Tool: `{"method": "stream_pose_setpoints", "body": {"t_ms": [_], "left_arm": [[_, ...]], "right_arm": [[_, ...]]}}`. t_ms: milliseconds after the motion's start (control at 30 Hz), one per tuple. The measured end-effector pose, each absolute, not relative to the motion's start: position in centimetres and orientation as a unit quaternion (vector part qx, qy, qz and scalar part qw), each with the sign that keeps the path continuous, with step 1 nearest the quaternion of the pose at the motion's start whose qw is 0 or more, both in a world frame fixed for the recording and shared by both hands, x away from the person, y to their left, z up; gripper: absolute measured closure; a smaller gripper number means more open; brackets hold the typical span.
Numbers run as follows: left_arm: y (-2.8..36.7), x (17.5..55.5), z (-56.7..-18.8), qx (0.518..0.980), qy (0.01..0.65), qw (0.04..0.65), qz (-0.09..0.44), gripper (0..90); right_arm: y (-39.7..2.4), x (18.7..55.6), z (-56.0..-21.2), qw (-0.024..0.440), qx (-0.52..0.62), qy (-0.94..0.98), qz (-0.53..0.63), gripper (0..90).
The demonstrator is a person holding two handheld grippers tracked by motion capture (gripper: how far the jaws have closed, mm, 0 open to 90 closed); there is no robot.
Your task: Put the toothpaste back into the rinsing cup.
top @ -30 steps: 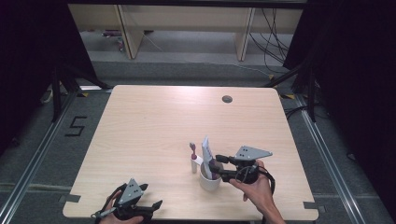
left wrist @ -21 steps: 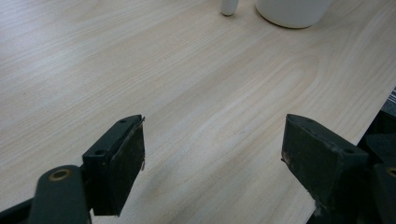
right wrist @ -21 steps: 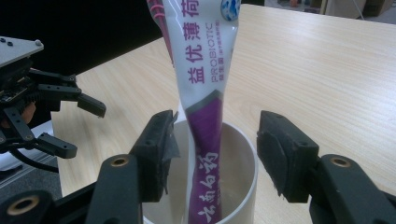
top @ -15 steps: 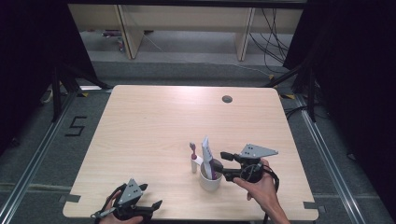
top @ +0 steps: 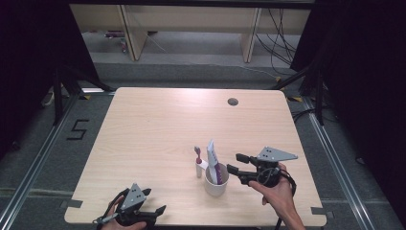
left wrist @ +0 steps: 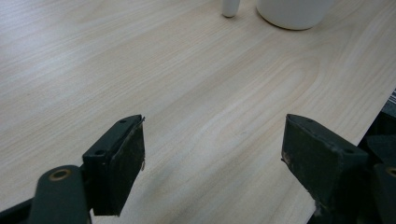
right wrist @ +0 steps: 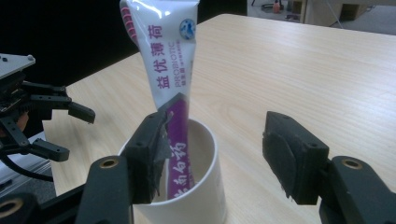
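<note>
A white cup (top: 216, 184) stands on the table's near right part, with a white and purple toothpaste tube (top: 213, 160) leaning upright in it. A toothbrush (top: 197, 163) with a pink head stands just left of the cup. My right gripper (top: 235, 163) hovers right of the cup and points at it. Its jaws have just been opening and grip nothing. In the right gripper view the tube (right wrist: 163, 70) rises past the left jaw of this gripper (right wrist: 222, 140), above the cup (right wrist: 196, 196). My left gripper (top: 154, 201) rests open at the front edge, its jaws (left wrist: 212, 149) over bare wood.
The wooden table (top: 158, 129) has a round cable hole (top: 233, 101) at the far right. Its front edge lies right by the left gripper. The cup's base (left wrist: 292, 11) and the toothbrush's foot (left wrist: 229, 7) stand ahead of the left jaws. Dark floor surrounds the table.
The right gripper has drawn back to the right, away from the tube and cup, with its jaws spread wider. The tube stays in the cup. The left gripper has not moved.
</note>
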State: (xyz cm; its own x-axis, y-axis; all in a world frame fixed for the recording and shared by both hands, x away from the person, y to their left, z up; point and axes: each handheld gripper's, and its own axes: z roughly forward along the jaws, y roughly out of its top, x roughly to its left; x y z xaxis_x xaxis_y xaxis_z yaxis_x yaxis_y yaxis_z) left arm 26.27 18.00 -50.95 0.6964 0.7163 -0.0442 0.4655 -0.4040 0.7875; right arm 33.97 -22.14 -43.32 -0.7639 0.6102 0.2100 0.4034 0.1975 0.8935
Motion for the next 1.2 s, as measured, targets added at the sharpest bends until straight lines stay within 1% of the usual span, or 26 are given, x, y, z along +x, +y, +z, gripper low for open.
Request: {"method": "stream_pose_setpoints", "body": {"t_ms": [133, 167, 200, 233, 300, 333, 400, 567, 633, 700, 733, 767, 800, 833, 867, 1000, 1067, 1100, 1133, 1167, 1200], "left_arm": [[18.0, 26.3, -51.0, 0.824, 0.358, 0.412, 0.152, 21.1], [18.0, 26.3, -51.0, 0.824, 0.358, 0.411, 0.152, 21.2], [18.0, 26.3, -51.0, 0.824, 0.358, 0.411, 0.152, 21.1], [18.0, 26.3, -51.0, 0.824, 0.358, 0.411, 0.152, 21.1], [18.0, 26.2, -50.9, 0.825, 0.359, 0.41, 0.15, 21.1], [17.8, 26.1, -51.0, 0.816, 0.368, 0.422, 0.146, 21.1], [18.1, 26.2, -50.9, 0.82, 0.363, 0.415, 0.15, 21.1], [18.1, 26.2, -50.9, 0.821, 0.362, 0.415, 0.148, 21.1], [18.2, 26.1, -50.9, 0.82, 0.362, 0.418, 0.148, 21.2], [18.3, 26.1, -50.9, 0.822, 0.365, 0.41, 0.153, 21.1], [18.2, 26.0, -50.9, 0.814, 0.371, 0.422, 0.148, 21.1], [18.2, 26.0, -50.9, 0.814, 0.371, 0.421, 0.149, 21.1], [18.2, 26.0, -50.9, 0.814, 0.372, 0.42, 0.15, 21.1], [18.2, 26.0, -50.9, 0.814, 0.372, 0.42, 0.149, 21.1], [18.2, 26.0, -50.9, 0.814, 0.372, 0.42, 0.15, 21.2], [18.4, 26.0, -50.8, 0.817, 0.371, 0.415, 0.152, 21.1], [18.4, 26.0, -50.8, 0.817, 0.371, 0.416, 0.15, 21.1], [18.3, 26.0, -50.8, 0.813, 0.373, 0.42, 0.151, 21.1], [18.3, 26.0, -50.8, 0.811, 0.376, 0.422, 0.151, 21.1], [18.3, 26.0, -50.8, 0.811, 0.376, 0.422, 0.151, 21.1], [18.4, 26.0, -50.8, 0.817, 0.371, 0.415, 0.151, 21.1]], "right_arm": [[-23.0, 34.0, -43.3, 0.109, 0.335, 0.763, 0.542, 40.3], [-23.1, 33.9, -43.3, 0.101, 0.341, 0.762, 0.541, 40.1], [-23.4, 33.9, -43.2, 0.108, 0.342, 0.762, 0.539, 39.8], [-23.5, 33.8, -43.2, 0.101, 0.349, 0.76, 0.539, 39.4], [-24.0, 33.9, -43.3, 0.112, 0.349, 0.759, 0.538, 38.4], [-24.3, 33.9, -43.3, 0.116, 0.349, 0.759, 0.537, 38.2], [-24.6, 33.7, -43.4, 0.112, 0.363, 0.756, 0.534, 37.0], [-25.7, 33.9, -43.7, 0.127, 0.366, 0.754, 0.53, 35.4], [-26.1, 33.7, -43.9, 0.12, 0.379, 0.751, 0.527, 34.6], [-26.4, 33.8, -44.1, 0.132, 0.376, 0.753, 0.524, 33.4], [-26.6, 33.7, -44.2, 0.127, 0.38, 0.754, 0.52, 33.0], [-26.7, 33.7, -44.2, 0.125, 0.384, 0.753, 0.519, 32.8], [-27.0, 33.7, -44.4, 0.136, 0.381, 0.756, 0.514, 32.6], [-26.9, 33.5, -44.4, 0.125, 0.394, 0.751, 0.515, 32.6], [-27.2, 33.7, -44.6, 0.143, 0.384, 0.755, 0.511, 32.6], [-27.6, 33.4, -44.9, 0.139, 0.395, 0.756, 0.503, 32.0], [-27.8, 33.5, -45.2, 0.149, 0.393, 0.756, 0.502, 31.7], [-27.8, 33.2, -45.2, 0.134, 0.405, 0.758, 0.494, 31.4], [-28.0, 33.3, -45.3, 0.145, 0.394, 0.762, 0.494, 31.2], [-27.9, 33.1, -45.4, 0.138, 0.406, 0.758, 0.491, 31.0], [-28.2, 33.3, -45.5, 0.153, 0.393, 0.761, 0.494, 31.0]]}}
